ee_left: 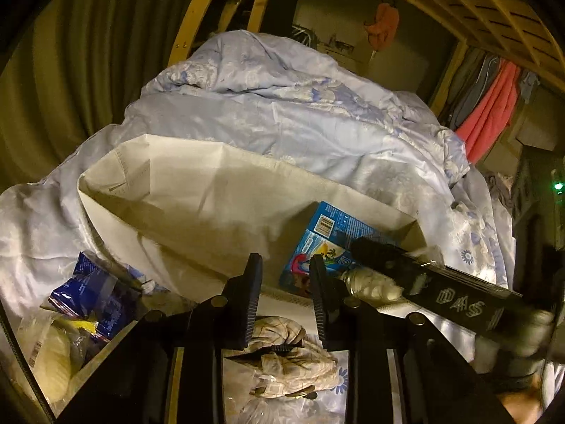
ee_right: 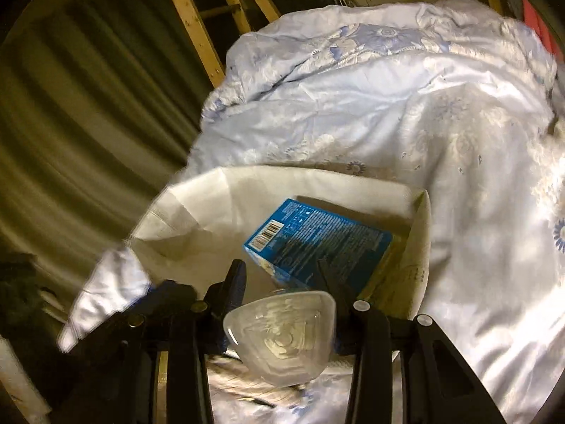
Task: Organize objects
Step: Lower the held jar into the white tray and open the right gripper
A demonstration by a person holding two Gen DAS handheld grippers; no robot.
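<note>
A rumpled pale-blue floral quilt (ee_right: 406, 113) covers a bed under a yellow wooden bunk frame (ee_left: 494, 10), and on it stands an open white paper bag (ee_left: 183, 190) that serves as the landmark. Inside the bag, against its right wall, lies a blue printed cardboard box (ee_right: 317, 236), barcode upward. The right gripper (ee_right: 282, 282) hovers over the bag's near rim, closed on a clear ribbed plastic bottle (ee_right: 282, 339), its glossy base facing the camera. To finish well, it should probably carry the bottle past the rim, lower it beside the box, then release. The left gripper (ee_left: 286, 282) waits at the bag's near edge, jaws narrowly parted and empty, above a crumpled beige checked cloth (ee_left: 282, 353)
</note>
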